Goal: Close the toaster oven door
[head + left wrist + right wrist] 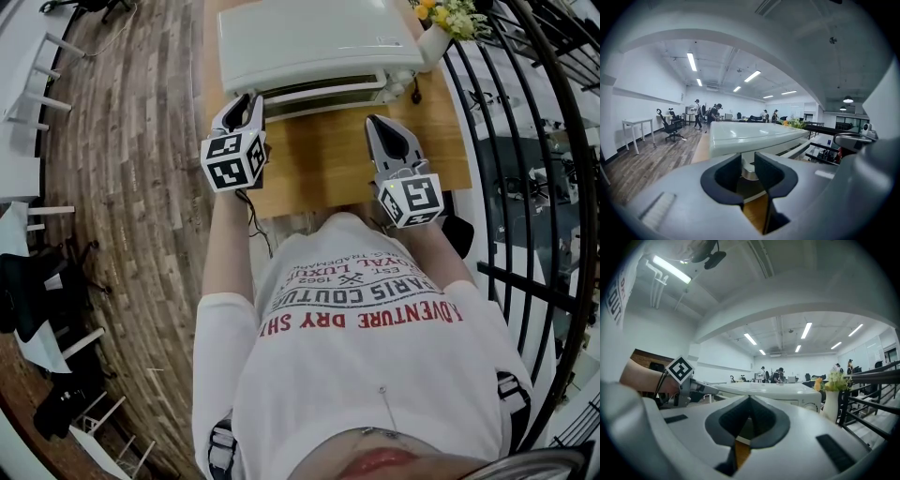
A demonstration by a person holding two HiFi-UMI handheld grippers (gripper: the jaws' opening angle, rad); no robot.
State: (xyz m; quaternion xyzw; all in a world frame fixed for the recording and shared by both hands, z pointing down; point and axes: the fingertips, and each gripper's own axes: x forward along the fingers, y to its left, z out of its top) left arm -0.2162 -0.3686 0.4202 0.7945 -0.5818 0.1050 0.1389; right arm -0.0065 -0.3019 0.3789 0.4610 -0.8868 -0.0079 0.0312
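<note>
A white toaster oven (314, 37) stands at the far side of a wooden table (328, 164). Its door leans almost upright, the handle bar (323, 94) running along its top edge. My left gripper (249, 101) is at the handle's left end. In the left gripper view the fingers (771, 171) stand a little apart, with the handle's end bracket (749, 172) filling the gap between them. My right gripper (375, 122) hovers over the table short of the oven's right side, shut with nothing in it. Its tips (749, 401) meet in front of the oven (764, 389).
A white vase of yellow flowers (441, 28) stands by the oven's right rear corner. A black metal railing (525, 141) runs along the table's right side. Wood floor lies to the left, with chairs and tables. Several people stand far off in the room (712, 112).
</note>
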